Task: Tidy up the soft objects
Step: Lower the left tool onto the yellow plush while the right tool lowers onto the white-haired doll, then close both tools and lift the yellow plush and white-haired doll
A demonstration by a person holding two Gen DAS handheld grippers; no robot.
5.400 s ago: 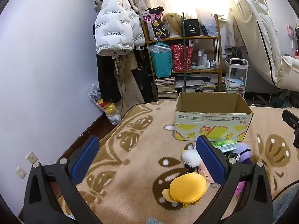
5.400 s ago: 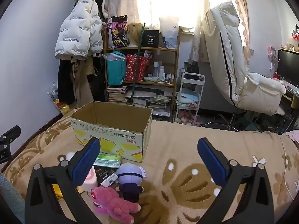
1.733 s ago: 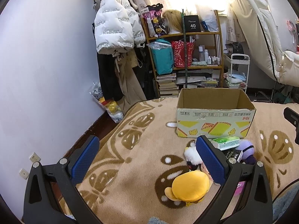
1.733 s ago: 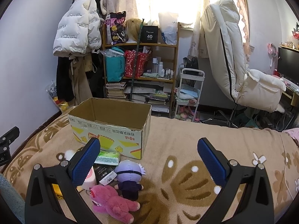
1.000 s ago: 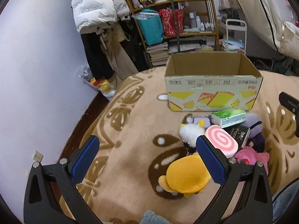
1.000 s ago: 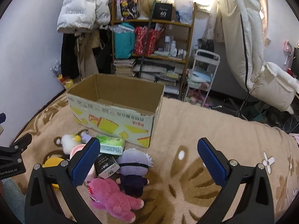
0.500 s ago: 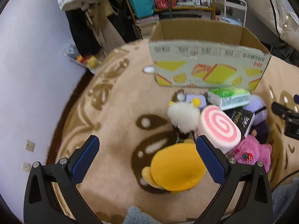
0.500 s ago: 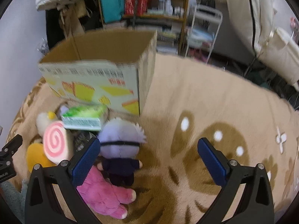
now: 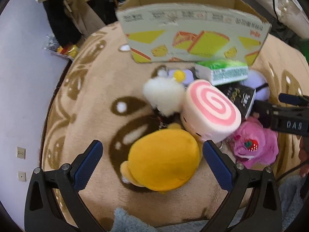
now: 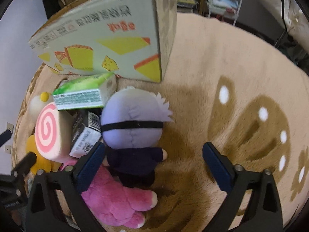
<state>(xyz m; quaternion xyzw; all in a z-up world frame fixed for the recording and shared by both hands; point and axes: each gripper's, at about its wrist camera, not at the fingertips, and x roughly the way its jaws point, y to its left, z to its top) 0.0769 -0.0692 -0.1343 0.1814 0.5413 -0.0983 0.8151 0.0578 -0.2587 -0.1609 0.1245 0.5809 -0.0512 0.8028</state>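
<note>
Hovering over the toy pile on the blanket [image 10: 222, 61], your left gripper [image 9: 152, 164] straddles the yellow plush [image 9: 164, 158], fingers spread, nothing held. Your right gripper [image 10: 153, 163], equally released, frames the purple-haired doll [image 10: 133, 123] lying before the cardboard box [image 10: 108, 36].

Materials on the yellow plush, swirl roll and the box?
Yellow plush: short-pile fabric, matte, rounded stuffed shape.
Swirl roll: smooth matte surface, probably soft foam or fine plush; can't tell which.
Box: printed cardboard, brown raw inner wall.
</note>
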